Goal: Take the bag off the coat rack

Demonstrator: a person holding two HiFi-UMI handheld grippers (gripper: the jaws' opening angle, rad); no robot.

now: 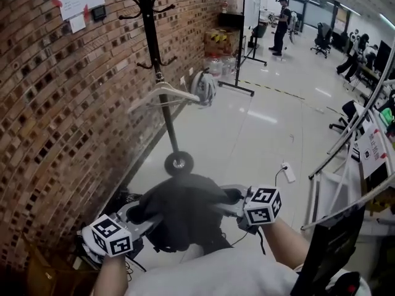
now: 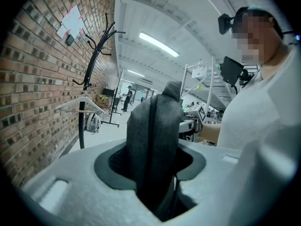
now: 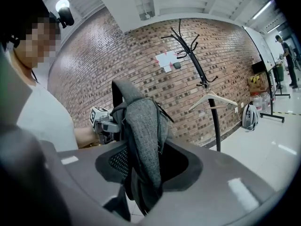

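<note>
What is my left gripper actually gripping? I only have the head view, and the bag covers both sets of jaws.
Observer: In the left gripper view, the left gripper is shut on a grey padded part of the bag, which stands upright between the jaws.
Operator: And the right one?
Observer: The right gripper view shows the right gripper shut on a grey fold of the bag.
Operator: Is anything hanging at the rack's top? My view crops it.
Observer: In the right gripper view, the coat rack has bare top hooks; only a hanger hangs lower down.
</note>
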